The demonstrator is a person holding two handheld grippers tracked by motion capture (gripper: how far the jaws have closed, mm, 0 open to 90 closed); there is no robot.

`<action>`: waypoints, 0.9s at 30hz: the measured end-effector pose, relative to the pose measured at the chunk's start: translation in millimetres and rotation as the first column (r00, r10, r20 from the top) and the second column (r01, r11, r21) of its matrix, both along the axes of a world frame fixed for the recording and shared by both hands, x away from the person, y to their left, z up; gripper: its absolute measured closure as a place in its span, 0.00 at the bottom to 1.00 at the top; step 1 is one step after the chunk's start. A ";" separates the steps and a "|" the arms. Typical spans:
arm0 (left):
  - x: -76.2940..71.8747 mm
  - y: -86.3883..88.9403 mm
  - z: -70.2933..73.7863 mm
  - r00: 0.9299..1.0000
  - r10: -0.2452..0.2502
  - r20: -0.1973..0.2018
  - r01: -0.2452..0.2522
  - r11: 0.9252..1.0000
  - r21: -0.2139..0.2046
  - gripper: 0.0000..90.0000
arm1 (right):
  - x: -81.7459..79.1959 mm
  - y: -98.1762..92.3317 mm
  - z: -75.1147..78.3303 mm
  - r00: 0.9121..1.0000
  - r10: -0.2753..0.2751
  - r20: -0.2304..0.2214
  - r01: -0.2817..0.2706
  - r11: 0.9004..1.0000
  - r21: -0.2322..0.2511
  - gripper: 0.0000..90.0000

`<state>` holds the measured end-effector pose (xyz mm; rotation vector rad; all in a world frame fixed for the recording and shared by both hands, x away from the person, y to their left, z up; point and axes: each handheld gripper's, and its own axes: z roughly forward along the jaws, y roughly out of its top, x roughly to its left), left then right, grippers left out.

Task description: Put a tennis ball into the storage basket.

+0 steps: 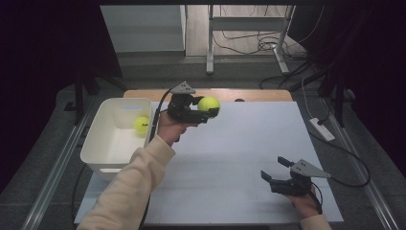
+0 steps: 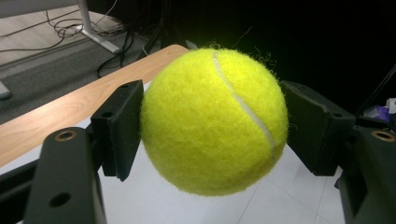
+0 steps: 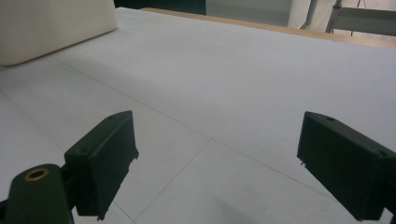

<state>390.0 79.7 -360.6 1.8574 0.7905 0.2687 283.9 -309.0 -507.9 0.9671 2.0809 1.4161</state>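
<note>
left gripper [image 1: 210, 111] clamped on my fuzzy yellow tennis ball [image 2: 214, 121] beside the white plastic bin [image 1: 98, 139]; right gripper [image 1: 275, 173] jaws apart.

Right hand-held gripper [image 3: 217, 163] jaws wide apart over white table sheet [image 3: 243, 79]; white bin [image 3: 51, 28] far-left.

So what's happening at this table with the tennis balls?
A person works at a table covered in white, holding a handheld gripper in each hand. The left gripper is clamped on a yellow tennis ball, held in the air just right of a white plastic bin. A second tennis ball already lies inside that bin. The right gripper rests low near the front right of the table, jaws wide open with nothing between them.
</note>
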 end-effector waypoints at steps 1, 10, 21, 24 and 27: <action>-0.6 1.2 0.6 1.000 0.001 0.004 -0.001 1.000 0.001 0.30 | -0.1 0.3 -0.2 1.000 -0.002 0.002 0.002 1.000 0.002 0.13; -4.2 12.1 5.1 1.000 0.022 0.014 -0.022 1.000 -0.001 0.30 | 0.1 0.3 -0.2 1.000 -0.003 0.001 0.003 1.000 -0.003 0.13; -11.0 27.7 10.5 0.998 0.045 0.034 -0.045 0.999 -0.004 0.30 | -0.2 0.2 -0.1 1.000 -0.001 0.002 0.001 1.000 -0.006 0.13; -12.0 33.8 10.0 0.998 0.057 0.032 -0.057 0.998 -0.007 0.30 | -0.2 0.2 -0.1 1.000 -0.001 0.003 0.001 1.000 -0.006 0.13; -12.8 36.9 9.6 0.997 0.063 0.033 -0.063 0.998 -0.005 0.30 | -0.4 0.6 -0.1 1.000 -0.005 0.006 0.005 1.000 -0.007 0.13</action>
